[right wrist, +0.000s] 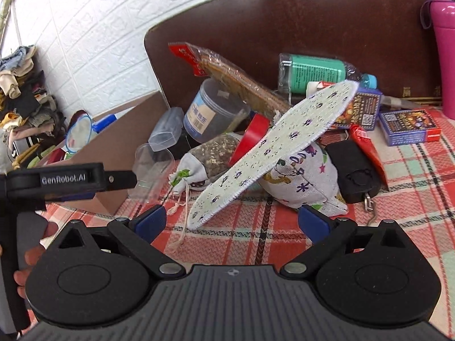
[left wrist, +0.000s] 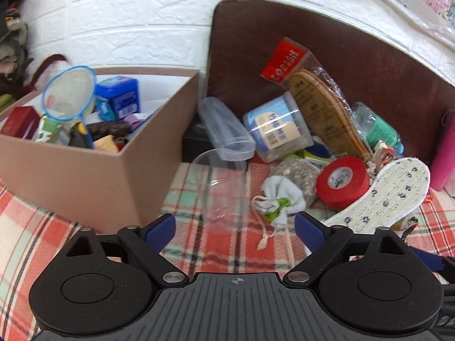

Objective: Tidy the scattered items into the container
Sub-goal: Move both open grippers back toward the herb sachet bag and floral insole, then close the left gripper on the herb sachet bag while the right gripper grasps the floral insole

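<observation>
A brown cardboard box (left wrist: pixel 148 153) at the left holds several items, also seen in the right wrist view (right wrist: pixel 113 145). My left gripper (left wrist: pixel 235 227) is open just short of a clear plastic cup (left wrist: pixel 224 187) lying on the plaid blanket. Past it lie a drawstring pouch (left wrist: pixel 281 196), red tape roll (left wrist: pixel 342 182), clear case (left wrist: pixel 227 129) and labelled jar (left wrist: pixel 280 126). My right gripper (right wrist: pixel 231 220) is open, near the end of a flowered insole (right wrist: pixel 273 147) that leans on a printed cloth bag (right wrist: pixel 301 179).
A dark brown headboard (left wrist: pixel 355 56) stands behind the pile, with a white brick wall beyond. A pink bottle (right wrist: pixel 446 56) stands at the right. Card boxes (right wrist: pixel 409 126), a black key fob (right wrist: pixel 352 170) and a green bottle (right wrist: pixel 315 69) lie nearby. The left gripper shows in the right view (right wrist: pixel 68 180).
</observation>
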`<state>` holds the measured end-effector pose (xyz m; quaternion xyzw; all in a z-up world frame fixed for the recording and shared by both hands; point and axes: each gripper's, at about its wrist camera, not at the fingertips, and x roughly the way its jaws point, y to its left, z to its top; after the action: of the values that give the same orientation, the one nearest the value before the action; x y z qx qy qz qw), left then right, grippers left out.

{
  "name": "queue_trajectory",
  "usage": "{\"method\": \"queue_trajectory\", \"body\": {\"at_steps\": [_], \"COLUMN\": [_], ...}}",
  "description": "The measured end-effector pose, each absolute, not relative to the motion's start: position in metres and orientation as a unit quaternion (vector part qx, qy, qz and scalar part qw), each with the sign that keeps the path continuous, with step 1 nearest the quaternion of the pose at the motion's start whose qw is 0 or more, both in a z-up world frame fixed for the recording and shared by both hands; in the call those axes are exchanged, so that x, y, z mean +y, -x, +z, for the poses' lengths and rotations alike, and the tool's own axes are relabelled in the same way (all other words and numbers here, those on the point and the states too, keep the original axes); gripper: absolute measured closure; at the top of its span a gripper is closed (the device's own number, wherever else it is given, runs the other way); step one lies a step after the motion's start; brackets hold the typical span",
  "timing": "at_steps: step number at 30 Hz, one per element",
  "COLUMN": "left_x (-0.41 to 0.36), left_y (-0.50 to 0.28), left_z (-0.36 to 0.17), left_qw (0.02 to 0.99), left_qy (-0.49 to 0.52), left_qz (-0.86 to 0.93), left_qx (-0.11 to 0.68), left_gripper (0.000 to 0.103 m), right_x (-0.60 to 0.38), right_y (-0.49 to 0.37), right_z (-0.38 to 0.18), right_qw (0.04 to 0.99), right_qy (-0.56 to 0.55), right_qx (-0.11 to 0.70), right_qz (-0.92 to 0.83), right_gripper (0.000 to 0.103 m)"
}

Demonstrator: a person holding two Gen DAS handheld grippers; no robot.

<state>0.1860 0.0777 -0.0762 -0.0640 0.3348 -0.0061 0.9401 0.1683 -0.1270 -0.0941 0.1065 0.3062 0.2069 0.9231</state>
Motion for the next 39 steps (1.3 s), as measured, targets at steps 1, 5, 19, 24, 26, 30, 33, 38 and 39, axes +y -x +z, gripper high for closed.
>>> {"method": "queue_trajectory", "body": {"at_steps": [1, 5, 19, 24, 26, 30, 33, 38, 39], "left_x": [0.075, 0.062, 0.021, 0.021, 0.017, 0.017, 0.019, 0.031, 0.034], "left_y": [-0.189, -0.201, -0.275, -0.28, -0.275, -0.261, -0.241, -0.196, -0.186], "left_z": [-0.075, -0.072, -0.102, -0.119, -0.117, -0.115, -0.111, -0.102, -0.101], "left_qw": [0.941, 0.943, 0.928, 0.92, 0.92, 0.919, 0.919, 0.916, 0.914], "left_qy": [0.063, 0.047, 0.02, 0.016, 0.001, 0.004, 0.004, 0.004, 0.006], "left_qz": [-0.013, -0.039, -0.063, -0.071, -0.075, -0.074, -0.079, -0.082, -0.084], "left_qx": [0.334, 0.328, 0.367, 0.385, 0.385, 0.386, 0.387, 0.393, 0.397], "left_gripper": [0.01, 0.011, 0.016, 0.045, 0.05, 0.061, 0.07, 0.072, 0.072], "right_x": [-0.125, -0.118, -0.115, -0.119, -0.118, -0.124, -0.134, -0.153, -0.156], "right_y": [-0.171, -0.184, -0.209, -0.21, -0.209, -0.199, -0.188, -0.159, -0.152], "right_z": [-0.096, -0.105, -0.126, -0.129, -0.128, -0.118, -0.109, -0.095, -0.093], "right_qw": [0.922, 0.919, 0.925, 0.921, 0.915, 0.91, 0.903, 0.89, 0.886], "right_qy": [-0.105, -0.103, -0.087, -0.093, -0.1, -0.107, -0.117, -0.126, -0.126], "right_qx": [0.309, 0.314, 0.305, 0.307, 0.31, 0.317, 0.325, 0.336, 0.339], "right_qz": [0.21, 0.216, 0.21, 0.223, 0.237, 0.246, 0.254, 0.28, 0.29], "right_gripper": [0.005, 0.01, 0.046, 0.064, 0.082, 0.089, 0.09, 0.091, 0.091]}}
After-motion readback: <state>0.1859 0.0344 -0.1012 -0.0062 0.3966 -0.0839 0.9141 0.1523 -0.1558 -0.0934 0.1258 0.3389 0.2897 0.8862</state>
